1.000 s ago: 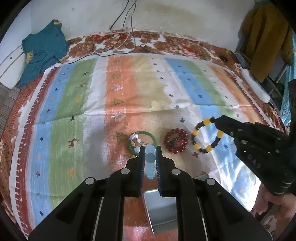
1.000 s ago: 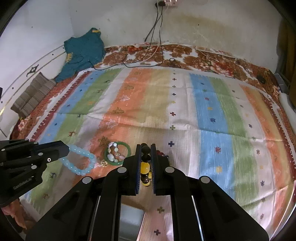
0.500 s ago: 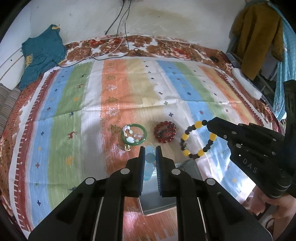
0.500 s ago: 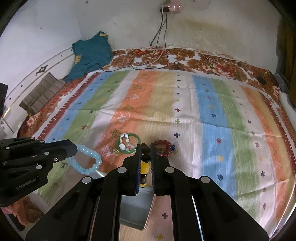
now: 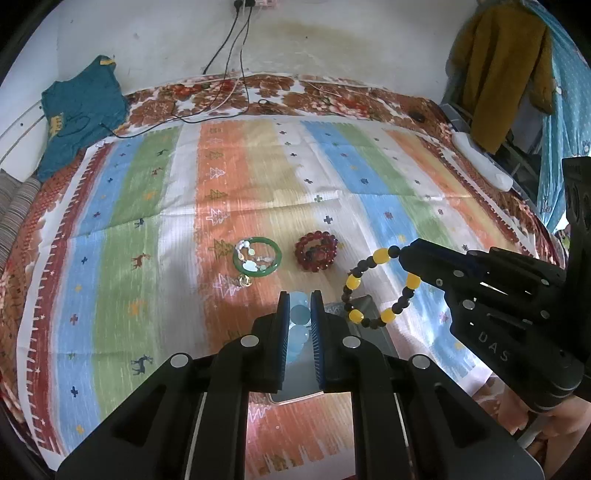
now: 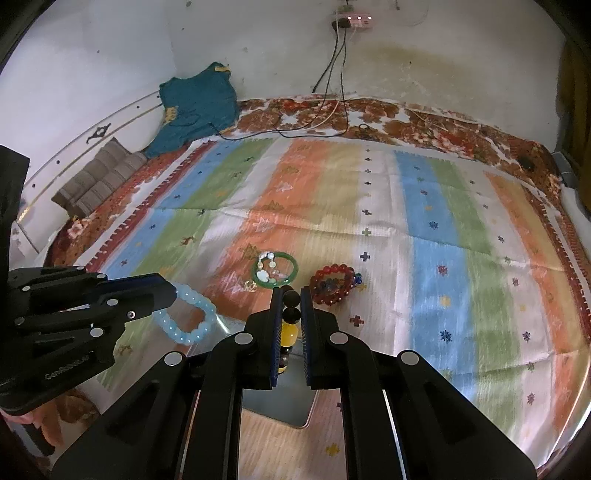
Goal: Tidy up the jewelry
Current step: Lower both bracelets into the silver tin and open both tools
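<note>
Carry step: left gripper (image 5: 300, 308) clamps pale-blue bead bracelet (image 6: 184, 317), right gripper (image 6: 291, 308) clamps yellow-black bead bracelet (image 5: 380, 288) — next, release over grey tray (image 5: 364, 306).

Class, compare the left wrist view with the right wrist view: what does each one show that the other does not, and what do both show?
Only the left wrist view shows the mustard garment hanging at far right and the whole yellow-and-black bracelet dangling from the right claw.

Only the right wrist view shows the wall socket and the whole pale blue bracelet held by the left claw.

Both show the green bangle, the red bead bracelet, the striped cloth and the teal garment.
</note>
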### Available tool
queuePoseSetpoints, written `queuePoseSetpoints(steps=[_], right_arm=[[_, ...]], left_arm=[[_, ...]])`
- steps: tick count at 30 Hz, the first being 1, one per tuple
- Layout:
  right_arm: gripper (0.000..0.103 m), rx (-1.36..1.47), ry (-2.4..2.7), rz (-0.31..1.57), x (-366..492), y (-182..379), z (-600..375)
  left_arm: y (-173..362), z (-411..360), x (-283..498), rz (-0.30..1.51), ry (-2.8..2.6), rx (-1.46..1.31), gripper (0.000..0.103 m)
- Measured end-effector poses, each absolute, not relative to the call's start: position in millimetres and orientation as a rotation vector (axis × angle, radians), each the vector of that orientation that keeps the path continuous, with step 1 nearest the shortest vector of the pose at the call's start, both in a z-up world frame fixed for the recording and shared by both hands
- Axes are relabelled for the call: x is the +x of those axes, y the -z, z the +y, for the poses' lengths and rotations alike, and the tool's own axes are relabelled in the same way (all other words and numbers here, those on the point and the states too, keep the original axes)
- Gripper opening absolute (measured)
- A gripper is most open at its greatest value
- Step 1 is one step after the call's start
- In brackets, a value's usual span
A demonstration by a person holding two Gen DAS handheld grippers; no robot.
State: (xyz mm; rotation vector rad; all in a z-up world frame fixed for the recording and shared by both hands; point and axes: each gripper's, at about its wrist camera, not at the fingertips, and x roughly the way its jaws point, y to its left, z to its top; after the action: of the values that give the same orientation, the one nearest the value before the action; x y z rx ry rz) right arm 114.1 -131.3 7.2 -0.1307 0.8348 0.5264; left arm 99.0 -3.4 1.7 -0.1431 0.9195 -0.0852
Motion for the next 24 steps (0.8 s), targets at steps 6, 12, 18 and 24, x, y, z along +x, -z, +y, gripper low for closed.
queuePoseSetpoints(steps=[6, 12, 18, 24], right_arm=[[0.01, -0.137, -0.533, 0.843, 106.5, -5.5, -131.3], [0.01, -0.128, -0.535, 0.854, 101.3, -3.4, -134.9], [0.01, -0.125, -0.53, 0.879, 99.3, 0.7, -136.1], [0.032, -0.124, -0.449, 0.907, 109.1, 7.4, -144.8]], left_arm=[[-1.6, -4.7, 96.7, 0.918, 0.088, -0.149, 0.011], [-1.4, -5.5, 93.4, 0.917, 0.089, -0.152, 0.011], [2.8, -6.3, 89.7, 0.934, 0.086, -0.161, 0.012], [5.9, 1.1, 88.4, 0.95, 0.031, -0.173, 0.021]])
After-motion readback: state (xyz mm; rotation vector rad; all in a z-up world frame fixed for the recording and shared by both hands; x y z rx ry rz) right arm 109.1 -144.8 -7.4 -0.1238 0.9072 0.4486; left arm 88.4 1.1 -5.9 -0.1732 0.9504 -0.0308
